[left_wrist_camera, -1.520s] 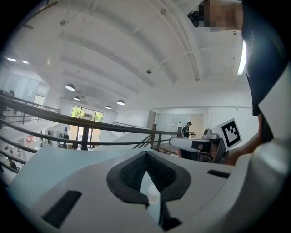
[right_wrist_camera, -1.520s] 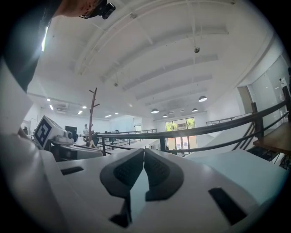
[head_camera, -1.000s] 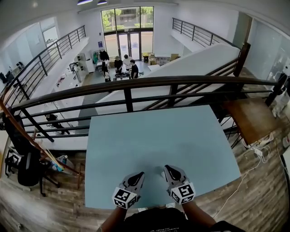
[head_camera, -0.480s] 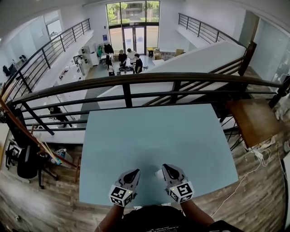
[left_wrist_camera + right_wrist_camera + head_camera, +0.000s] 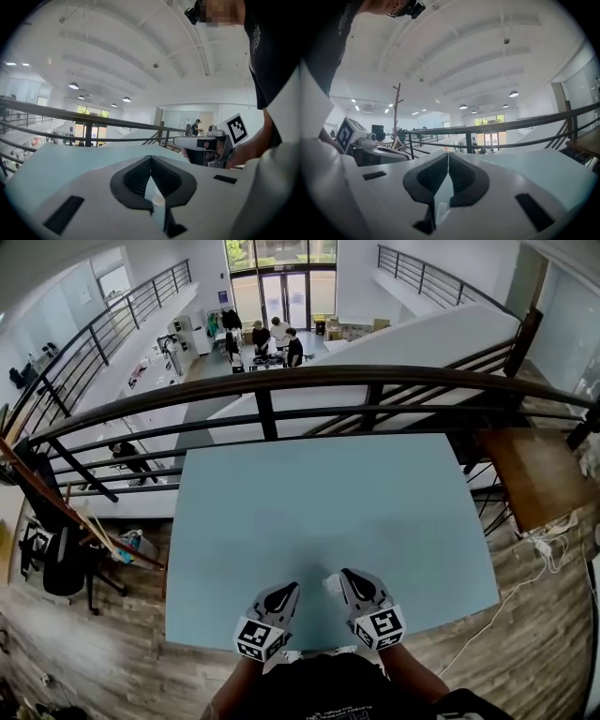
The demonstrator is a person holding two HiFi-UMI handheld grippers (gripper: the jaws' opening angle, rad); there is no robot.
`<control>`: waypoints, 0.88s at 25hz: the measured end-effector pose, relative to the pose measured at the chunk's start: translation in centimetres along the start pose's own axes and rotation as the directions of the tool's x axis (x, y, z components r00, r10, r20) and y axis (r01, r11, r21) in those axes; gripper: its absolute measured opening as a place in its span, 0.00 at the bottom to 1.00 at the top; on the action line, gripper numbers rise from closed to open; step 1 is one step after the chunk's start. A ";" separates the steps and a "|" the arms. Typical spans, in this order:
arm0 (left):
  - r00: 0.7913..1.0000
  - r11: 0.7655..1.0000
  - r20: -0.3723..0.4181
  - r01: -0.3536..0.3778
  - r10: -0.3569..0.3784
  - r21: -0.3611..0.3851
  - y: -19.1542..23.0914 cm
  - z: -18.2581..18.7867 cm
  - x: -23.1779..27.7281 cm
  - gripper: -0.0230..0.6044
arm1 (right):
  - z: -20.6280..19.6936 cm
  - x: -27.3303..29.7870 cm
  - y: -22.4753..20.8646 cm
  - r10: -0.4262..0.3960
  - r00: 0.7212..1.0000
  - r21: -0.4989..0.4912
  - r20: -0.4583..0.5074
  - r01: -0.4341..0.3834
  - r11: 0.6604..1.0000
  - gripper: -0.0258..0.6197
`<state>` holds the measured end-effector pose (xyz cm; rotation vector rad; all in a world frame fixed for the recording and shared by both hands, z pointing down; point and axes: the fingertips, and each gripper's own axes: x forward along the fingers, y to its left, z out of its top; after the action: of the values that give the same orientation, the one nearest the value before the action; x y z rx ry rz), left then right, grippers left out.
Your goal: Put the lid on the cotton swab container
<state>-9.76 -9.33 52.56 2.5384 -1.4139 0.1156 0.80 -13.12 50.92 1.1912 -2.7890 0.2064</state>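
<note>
Both grippers hover side by side over the near edge of the light blue table [image 5: 328, 502]. My left gripper [image 5: 289, 589] has its jaws together with nothing held; in the left gripper view [image 5: 151, 158] the tips meet. My right gripper [image 5: 346, 574] is also shut and empty, its tips touching in the right gripper view [image 5: 448, 154]. A small whitish object [image 5: 332, 585] lies on the table just left of the right gripper's tip. It is too small to tell whether it is the container or the lid. It shows pale through the jaw gaps [image 5: 158, 200].
A dark metal railing [image 5: 281, 385] runs behind the table's far edge, with a drop to a lower floor where people stand. A wooden table [image 5: 534, 474] sits at the right, and a chair [image 5: 61, 573] at the left. Each gripper shows in the other's view [image 5: 206, 145] [image 5: 370, 150].
The head camera has shifted, so the table sits a little differently in frame. The whitish object now shows beside the right gripper; it was not visible a second ago. Both grippers stay put, shut.
</note>
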 end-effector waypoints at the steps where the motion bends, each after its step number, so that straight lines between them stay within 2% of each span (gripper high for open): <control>1: 1.000 1.000 -0.011 0.003 -0.003 0.000 -0.4 -0.4 0.0 0.05 | -0.4 -0.4 0.0 0.001 1.000 0.005 -0.007 -0.001 1.000 0.07; 9: 0.998 1.000 -0.062 -0.010 0.008 -0.025 -0.2 -3.2 0.3 0.05 | -3.5 -1.6 0.0 0.008 0.998 0.054 -0.062 -0.005 0.999 0.07; 12: 0.997 0.999 -0.083 -0.005 0.002 -0.036 -0.7 -4.3 0.6 0.05 | -4.4 -2.1 -0.4 0.016 0.996 0.030 -0.084 -0.014 0.999 0.07; 16: 0.995 0.999 -0.095 -0.002 -0.002 -0.043 -1.4 -5.5 0.9 0.05 | -5.4 -2.5 -0.3 0.018 0.995 0.045 -0.094 -0.014 0.999 0.07; 22: 0.994 0.998 -0.112 -0.024 0.018 -0.053 -0.4 -6.7 0.8 0.05 | -7.6 -2.7 -0.4 0.007 0.991 0.008 -0.136 -0.006 1.000 0.07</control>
<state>-8.64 -8.21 59.09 2.4330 -1.3829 0.2156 3.27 -10.20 58.07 1.1240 -2.6771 0.2876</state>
